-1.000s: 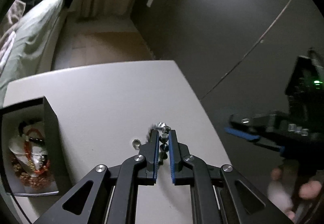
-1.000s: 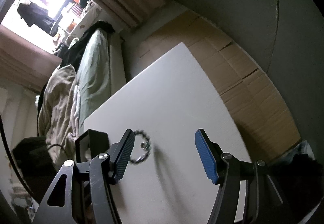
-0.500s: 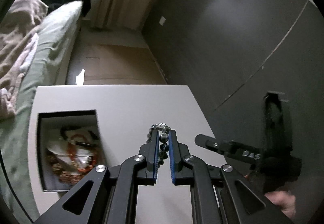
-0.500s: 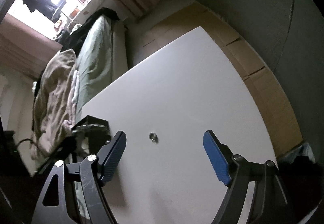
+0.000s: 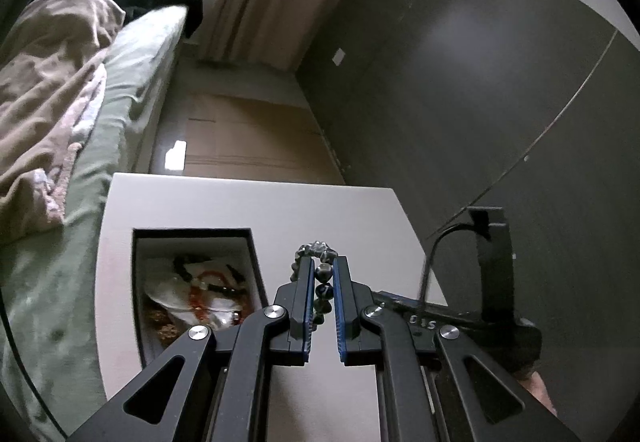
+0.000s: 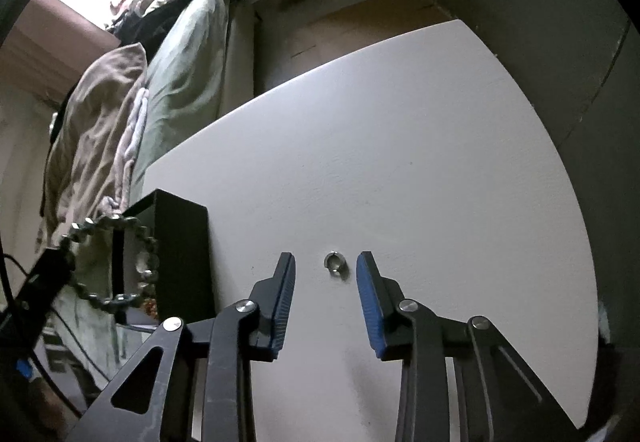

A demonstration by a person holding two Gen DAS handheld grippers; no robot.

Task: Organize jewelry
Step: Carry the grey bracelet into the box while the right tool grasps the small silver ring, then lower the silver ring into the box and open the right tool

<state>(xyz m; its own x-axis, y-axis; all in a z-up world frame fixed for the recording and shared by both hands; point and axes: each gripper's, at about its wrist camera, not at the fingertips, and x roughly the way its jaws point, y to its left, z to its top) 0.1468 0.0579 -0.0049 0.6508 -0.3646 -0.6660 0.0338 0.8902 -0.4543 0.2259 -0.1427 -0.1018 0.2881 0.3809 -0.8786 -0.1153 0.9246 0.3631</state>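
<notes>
Jewelry is seen in three places: a dark beaded bracelet [image 5: 320,282] is clamped between the blue pads of the left gripper [image 5: 323,274], a small silver ring [image 6: 335,264] is left lying on the white table [image 6: 420,146], and a tangle of orange and dark pieces is gathered inside the black box [image 5: 256,262]. The bracelet is held lifted, its loop dangling in front of the box's open side in the right wrist view, just to the right of the box in the left wrist view. The right gripper [image 6: 326,262] is spread wide, with nothing gripped, and the ring is framed between its fingertips, untouched by either pad. A bed with green sheets [image 6: 188,54] and a beige blanket [image 5: 44,90] is seen beyond the table.
</notes>
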